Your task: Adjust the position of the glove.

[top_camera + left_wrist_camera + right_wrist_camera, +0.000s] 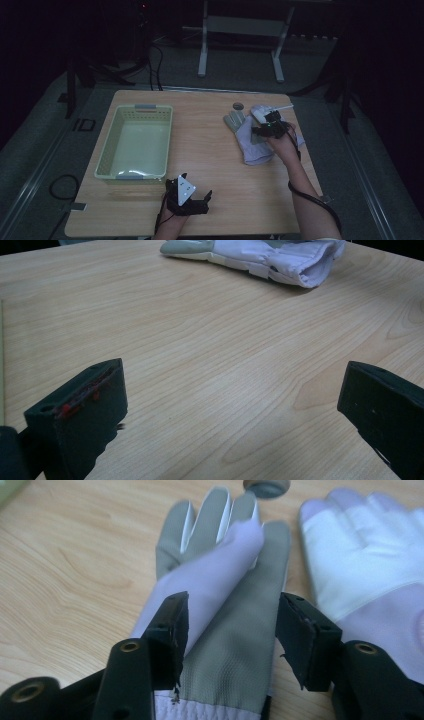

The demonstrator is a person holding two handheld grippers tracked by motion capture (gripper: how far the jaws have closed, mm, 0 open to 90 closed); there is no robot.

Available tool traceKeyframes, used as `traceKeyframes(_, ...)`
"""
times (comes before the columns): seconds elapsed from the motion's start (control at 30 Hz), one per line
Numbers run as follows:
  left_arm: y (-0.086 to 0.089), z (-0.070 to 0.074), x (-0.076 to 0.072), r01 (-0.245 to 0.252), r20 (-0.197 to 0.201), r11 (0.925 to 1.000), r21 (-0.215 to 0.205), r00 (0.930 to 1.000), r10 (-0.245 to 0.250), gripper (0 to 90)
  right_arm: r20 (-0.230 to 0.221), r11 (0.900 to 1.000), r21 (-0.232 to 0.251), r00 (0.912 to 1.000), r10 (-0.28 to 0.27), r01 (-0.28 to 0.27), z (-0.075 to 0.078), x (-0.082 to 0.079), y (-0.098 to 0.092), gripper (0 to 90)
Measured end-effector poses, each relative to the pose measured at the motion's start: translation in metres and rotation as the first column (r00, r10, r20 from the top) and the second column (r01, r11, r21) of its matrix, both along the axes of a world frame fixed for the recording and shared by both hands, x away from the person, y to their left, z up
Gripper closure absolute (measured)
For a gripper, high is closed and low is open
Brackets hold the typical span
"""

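Right gripper [230, 635] straddling the grey glove [235, 630]; grasp not yet made.
Jaws flank the glove, apparently not pinching; it lies on the table [210, 165] beside the white glove [370, 565]. Left gripper [230, 415] idles open; the basket [135, 142] holds nothing.

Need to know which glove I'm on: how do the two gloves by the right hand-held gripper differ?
The grey-palmed glove lies between the jaws of the right hand-held gripper, grey side up with a white flap folded over it. The white glove lies beside it, outside the jaws, showing white fabric, no fold. Both lie flat on the table, fingers pointing away.
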State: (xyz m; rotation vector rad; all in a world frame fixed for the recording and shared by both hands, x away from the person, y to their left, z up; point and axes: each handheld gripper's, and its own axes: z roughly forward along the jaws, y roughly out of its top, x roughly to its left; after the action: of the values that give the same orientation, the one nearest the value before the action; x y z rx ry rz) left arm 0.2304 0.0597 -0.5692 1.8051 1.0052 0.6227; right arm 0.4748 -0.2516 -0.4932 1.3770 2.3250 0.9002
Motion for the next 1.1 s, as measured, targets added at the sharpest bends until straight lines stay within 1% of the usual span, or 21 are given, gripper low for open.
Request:
traceKeyframes(0.1, 0.0, 0.0, 0.0, 0.002, -0.001, 1.0, 0.003, 1.0, -0.002, 0.0, -0.025, 1.0, -0.013, 0.9997, 0.002, -0.003, -0.009, 0.003, 0.004, 50.0)
traceKeyframes(0.17, 0.0, 0.0, 0.0, 0.005, 0.0, 1.0, 0.003, 1.0, -0.005, 0.0, -0.032, 1.0, -0.016, 0.9995, 0.005, -0.006, -0.011, 0.004, 0.005, 51.2)
traceKeyframes(0.2, 0.0, 0.0, 0.0, 0.004, 0.0, 1.0, 0.002, 1.0, -0.004, 0.0, -0.037, 1.0, -0.029, 0.9993, 0.006, -0.007, -0.015, 0.005, 0.008, 53.2)
traceKeyframes(0.27, 0.0, 0.0, 0.0, 0.006, -0.001, 1.0, 0.003, 1.0, -0.006, 0.0, -0.048, 0.999, -0.038, 0.9988, 0.013, -0.015, -0.019, 0.006, 0.01, 54.9)
traceKeyframes(0.33, -0.001, 0.0, 0.0, 0.005, 0.0, 1.0, 0.006, 1.0, -0.005, 0.0, -0.054, 0.999, -0.049, 0.9985, 0.013, -0.016, -0.023, 0.007, 0.011, 57.2)
traceKeyframes(0.4, -0.001, 0.0, 0.0, 0.007, 0.002, 0.9999, 0.009, 1.0, -0.007, 0.0, -0.065, 0.998, -0.061, 0.9979, 0.001, -0.005, -0.027, 0.007, 0.011, 60.5)
traceKeyframes(0.43, -0.001, 0.0, 0.0, 0.007, 0.003, 0.9999, 0.009, 1.0, -0.007, 0.0, -0.073, 0.998, -0.06, 0.9973, -0.003, -0.001, -0.029, 0.008, 0.011, 61.4)
traceKeyframes(0.47, -0.001, 0.0, 0.0, 0.009, 0.002, 0.9999, 0.009, 1.0, -0.009, 0.0, -0.088, 0.998, -0.07, 0.9961, 0.0, -0.006, -0.032, 0.008, 0.011, 62.5)
traceKeyframes(0.5, -0.001, 0.0, 0.0, 0.008, 0.001, 0.9999, 0.009, 1.0, -0.008, 0.0, -0.089, 0.997, -0.077, 0.996, 0.005, -0.011, -0.035, 0.009, 0.011, 62.8)
traceKeyframes(0.53, -0.001, 0.0, 0.0, 0.008, 0.001, 0.9999, 0.01, 1.0, -0.008, 0.0, -0.091, 0.998, -0.069, 0.9959, 0.008, -0.014, -0.038, 0.009, 0.01, 63.5)
traceKeyframes(0.6, -0.001, 0.0, 0.0, 0.008, 0.002, 0.9999, 0.011, 1.0, -0.008, 0.0, -0.071, 0.997, -0.068, 0.997, 0.03, -0.034, -0.041, 0.008, 0.009, 68.5)
traceKeyframes(0.67, -0.001, 0.0, 0.0, 0.012, 0.002, 0.9998, 0.014, 0.9999, -0.012, 0.0, -0.073, 0.999, -0.044, 0.997, 0.026, -0.029, -0.042, 0.007, 0.007, 76.6)
traceKeyframes(0.73, -0.002, 0.0, 0.0, 0.011, 0.001, 0.9998, 0.016, 0.9999, -0.011, 0.0, -0.073, 0.999, -0.03, 0.997, 0.026, -0.029, -0.042, 0.006, 0.006, 84.8)
traceKeyframes(0.77, -0.001, 0.0, 0.0, 0.012, 0.001, 0.9998, 0.015, 0.9999, -0.012, 0.0, -0.082, 1.0, -0.011, 0.9966, 0.004, -0.005, -0.041, 0.005, 0.006, 87.2)
traceKeyframes(0.8, -0.001, 0.0, 0.0, 0.011, -0.002, 0.9999, 0.014, 0.9999, -0.011, 0.0, -0.086, 1.0, -0.008, 0.9962, -0.009, 0.008, -0.041, 0.005, 0.007, 88.1)
traceKeyframes(0.87, -0.001, 0.0, 0.0, 0.009, -0.006, 0.9999, 0.011, 0.9999, -0.009, 0.0, -0.1, 0.999, 0.026, 0.9945, -0.03, 0.032, -0.037, 0.003, 0.008, 89.0)
traceKeyframes(0.93, -0.001, 0.0, 0.001, 0.011, -0.007, 0.9999, 0.012, 0.9999, -0.011, 0.0, -0.101, 0.998, 0.062, 0.9948, -0.015, 0.022, -0.031, -0.001, 0.012, 89.1)
traceKeyframes(0.97, -0.001, 0.0, 0.001, 0.009, -0.007, 0.9999, 0.01, 0.9999, -0.009, 0.0, -0.1, 0.995, 0.094, 0.9949, -0.015, 0.025, -0.026, -0.004, 0.015, 89.2)
traceKeyframes(1.0, -0.001, 0.0, 0.001, 0.008, -0.006, 0.9999, 0.01, 0.9999, -0.008, 0.0, -0.096, 0.994, 0.106, 0.9953, -0.013, 0.023, -0.022, -0.006, 0.017, 89.3)
traceKeyframes(1.07, -0.001, 0.0, 0.0, 0.006, -0.004, 0.9999, 0.01, 1.0, -0.006, 0.0, -0.085, 0.988, 0.154, 0.9961, -0.021, 0.033, -0.01, -0.01, 0.022, 89.3)
traceKeyframes(1.1, -0.001, 0.0, 0.0, 0.006, -0.003, 0.9999, 0.01, 1.0, -0.006, 0.0, -0.076, 0.986, 0.164, 0.9969, -0.023, 0.036, -0.004, -0.014, 0.026, 89.3)
